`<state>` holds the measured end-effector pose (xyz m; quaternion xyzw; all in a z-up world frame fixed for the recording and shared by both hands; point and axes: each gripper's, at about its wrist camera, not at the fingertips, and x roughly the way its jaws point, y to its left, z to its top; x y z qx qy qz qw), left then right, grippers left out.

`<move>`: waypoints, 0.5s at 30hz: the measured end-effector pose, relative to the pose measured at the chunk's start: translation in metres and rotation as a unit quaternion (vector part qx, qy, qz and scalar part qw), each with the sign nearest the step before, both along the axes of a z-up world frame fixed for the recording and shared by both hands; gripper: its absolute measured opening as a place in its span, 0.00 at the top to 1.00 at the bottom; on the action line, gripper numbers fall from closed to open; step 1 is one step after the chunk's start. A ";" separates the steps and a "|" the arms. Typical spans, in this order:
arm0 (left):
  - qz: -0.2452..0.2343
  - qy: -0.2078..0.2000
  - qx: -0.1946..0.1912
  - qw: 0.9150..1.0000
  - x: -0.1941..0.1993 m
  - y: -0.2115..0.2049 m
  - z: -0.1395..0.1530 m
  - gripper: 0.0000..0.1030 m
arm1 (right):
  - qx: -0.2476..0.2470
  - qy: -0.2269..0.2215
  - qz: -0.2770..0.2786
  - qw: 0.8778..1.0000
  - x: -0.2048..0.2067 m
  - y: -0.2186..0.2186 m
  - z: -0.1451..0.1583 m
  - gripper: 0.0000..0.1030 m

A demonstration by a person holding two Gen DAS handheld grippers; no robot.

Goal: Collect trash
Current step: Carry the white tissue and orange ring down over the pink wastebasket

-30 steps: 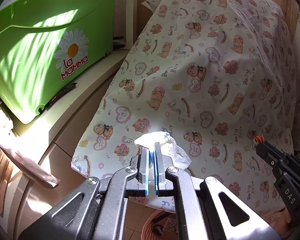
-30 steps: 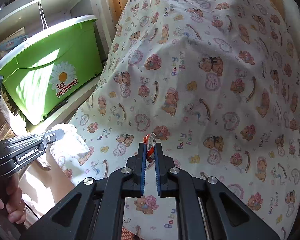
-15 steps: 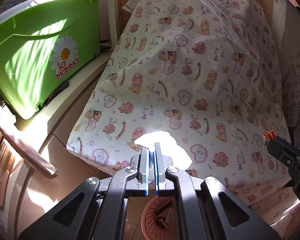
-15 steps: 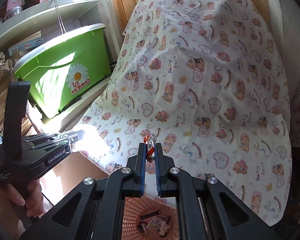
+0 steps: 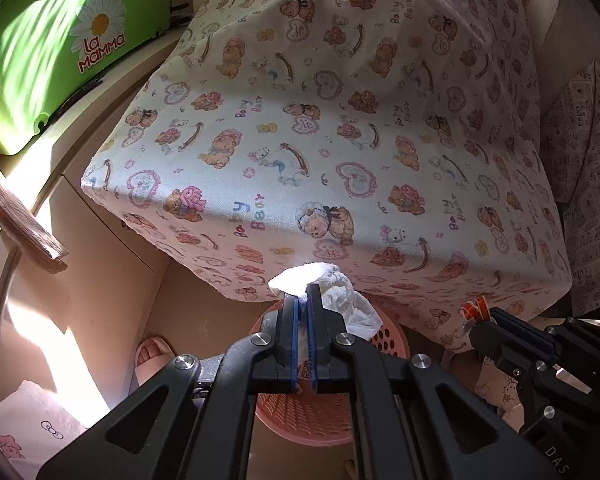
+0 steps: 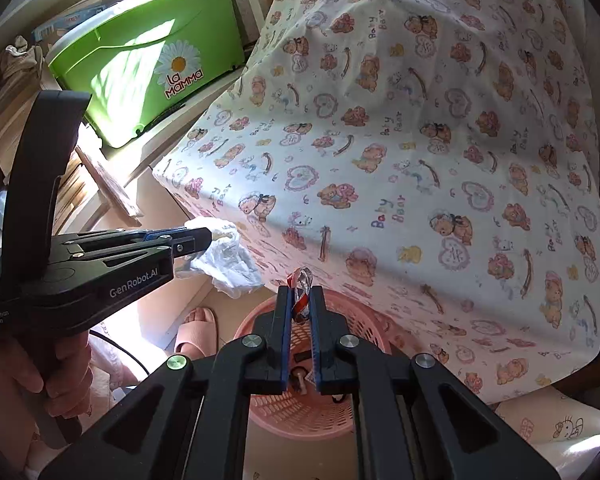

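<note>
My left gripper (image 5: pixel 302 300) is shut on a crumpled white tissue (image 5: pixel 332 292) that hangs over the near rim of a pink perforated basket (image 5: pixel 308 420) on the floor. The right wrist view shows the same tissue (image 6: pixel 228 260) at the left gripper's tip (image 6: pixel 210 236). My right gripper (image 6: pixel 301 292) is shut on a small red and clear wrapper (image 6: pixel 302 284), held above the pink basket (image 6: pixel 300 416), which holds a few small bits of trash. The left wrist view shows the right gripper (image 5: pixel 474 318) at the right with the red wrapper (image 5: pixel 474 306) at its tip.
A table draped in a teddy-bear print cloth (image 6: pixel 420 140) overhangs the basket's far side. A green "La Mamma" bin (image 6: pixel 152 64) sits on a shelf at the left. A foot in a pink slipper (image 6: pixel 198 328) stands left of the basket. A hand (image 6: pixel 56 380) grips the left gripper's handle.
Both grippers pulled back off the clothed table and sank toward the floor, each still holding its piece. The pink basket has come into full view beneath them.
</note>
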<state>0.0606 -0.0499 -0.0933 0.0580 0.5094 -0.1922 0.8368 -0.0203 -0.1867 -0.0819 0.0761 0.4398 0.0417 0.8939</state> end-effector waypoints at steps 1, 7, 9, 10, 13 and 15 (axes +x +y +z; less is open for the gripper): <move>-0.006 0.008 0.005 1.000 0.000 -0.004 -0.006 0.97 | -0.005 0.007 0.000 1.000 0.000 0.002 -0.005 0.91; -0.015 0.086 0.017 0.996 0.003 -0.017 -0.052 0.97 | -0.008 0.049 -0.003 0.999 -0.001 0.006 -0.034 0.91; -0.004 0.116 0.015 0.993 0.008 -0.015 -0.068 0.97 | -0.009 0.066 -0.009 0.998 0.000 0.005 -0.046 0.91; 0.001 0.127 0.017 0.992 0.009 -0.014 -0.074 0.97 | -0.007 0.074 -0.011 0.997 0.001 0.005 -0.051 0.91; 0.001 0.148 0.019 0.989 0.009 -0.015 -0.089 0.97 | 0.007 0.097 -0.009 0.995 0.005 0.006 -0.068 0.91; -0.004 0.155 0.028 0.988 0.006 -0.018 -0.098 0.97 | -0.001 0.108 -0.001 0.994 0.007 0.010 -0.079 0.91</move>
